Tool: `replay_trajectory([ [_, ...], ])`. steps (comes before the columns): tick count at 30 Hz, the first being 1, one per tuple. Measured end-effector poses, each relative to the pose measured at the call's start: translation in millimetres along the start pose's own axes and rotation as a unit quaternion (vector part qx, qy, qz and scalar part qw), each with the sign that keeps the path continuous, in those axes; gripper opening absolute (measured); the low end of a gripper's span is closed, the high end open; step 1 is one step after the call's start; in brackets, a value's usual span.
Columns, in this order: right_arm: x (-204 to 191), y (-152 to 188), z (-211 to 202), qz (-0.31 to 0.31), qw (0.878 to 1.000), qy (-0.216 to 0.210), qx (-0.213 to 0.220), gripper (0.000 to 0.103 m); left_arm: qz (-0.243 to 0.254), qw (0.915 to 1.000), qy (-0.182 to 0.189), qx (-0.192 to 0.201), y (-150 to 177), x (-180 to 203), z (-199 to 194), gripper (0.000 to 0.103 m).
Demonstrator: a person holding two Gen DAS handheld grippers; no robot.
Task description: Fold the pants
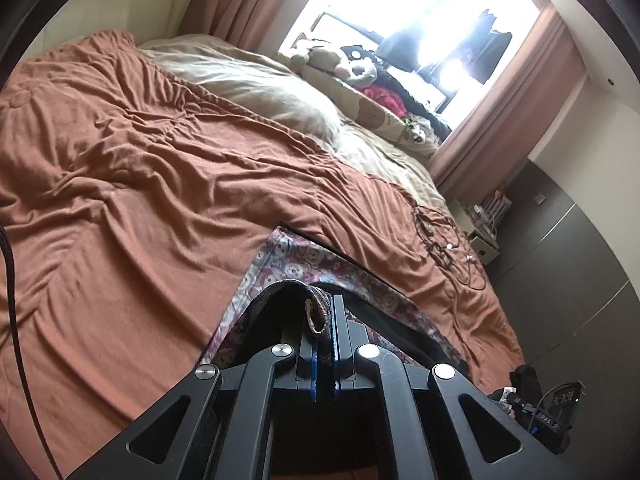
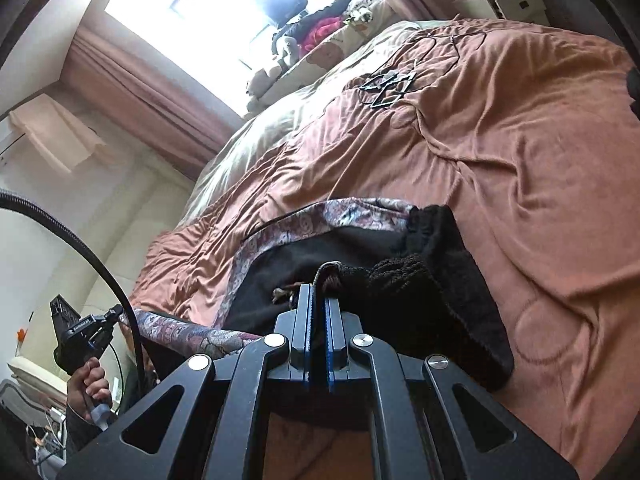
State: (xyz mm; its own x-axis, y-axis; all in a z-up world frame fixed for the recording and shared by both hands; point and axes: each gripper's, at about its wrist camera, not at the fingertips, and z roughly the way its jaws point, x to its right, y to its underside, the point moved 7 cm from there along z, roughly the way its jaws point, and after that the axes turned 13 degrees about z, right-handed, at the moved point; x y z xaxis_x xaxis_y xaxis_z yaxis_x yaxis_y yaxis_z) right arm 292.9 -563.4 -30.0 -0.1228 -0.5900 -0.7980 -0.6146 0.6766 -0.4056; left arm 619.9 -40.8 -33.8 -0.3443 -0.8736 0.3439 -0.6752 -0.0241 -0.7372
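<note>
Both grippers had the pants pinched over the bed, left gripper clamped on a patterned edge, right gripper on what looked like the dark fleecy waistband, jaws narrow.

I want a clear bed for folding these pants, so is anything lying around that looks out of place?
Yes. A tangle of dark cables lies loose on the orange bedspread, toward the window side, beyond the pants. Both claws, left and right, are shut on the pants' edge.
</note>
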Motion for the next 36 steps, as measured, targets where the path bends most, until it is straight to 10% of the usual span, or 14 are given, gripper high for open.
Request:
replay_trajectory([
  [16, 9.5, -44.2, 87.6, 0.01, 0.998, 0.057, -0.004, 0.003, 0.01, 0.9977, -0.001, -0.067, -40.4, -37.3, 136.5, 0.005],
  [19, 5.7, -46.4, 91.6, -0.003, 0.997, 0.074, -0.004, 0.01, 0.017, 0.9969, -0.001, -0.077, -44.4, -38.9, 160.4, 0.005],
  [23, -3.1, -50.5, 78.1, -0.023, 0.997, 0.07, 0.022, 0.061, 0.007, 0.9952, -0.006, -0.097, -49.1, -48.4, 189.1, 0.005],
  [32, 11.9, -43.9, 75.8, -0.081, 0.987, 0.138, 0.02, 0.061, 0.002, 0.9911, -0.011, -0.132, -53.5, -60.1, 236.8, 0.006],
  [36, 14.8, -47.0, 79.9, -0.083, 0.984, 0.16, 0.011, 0.061, 0.008, 0.9894, -0.029, -0.142, -50.8, -63.8, 245.4, 0.052],
])
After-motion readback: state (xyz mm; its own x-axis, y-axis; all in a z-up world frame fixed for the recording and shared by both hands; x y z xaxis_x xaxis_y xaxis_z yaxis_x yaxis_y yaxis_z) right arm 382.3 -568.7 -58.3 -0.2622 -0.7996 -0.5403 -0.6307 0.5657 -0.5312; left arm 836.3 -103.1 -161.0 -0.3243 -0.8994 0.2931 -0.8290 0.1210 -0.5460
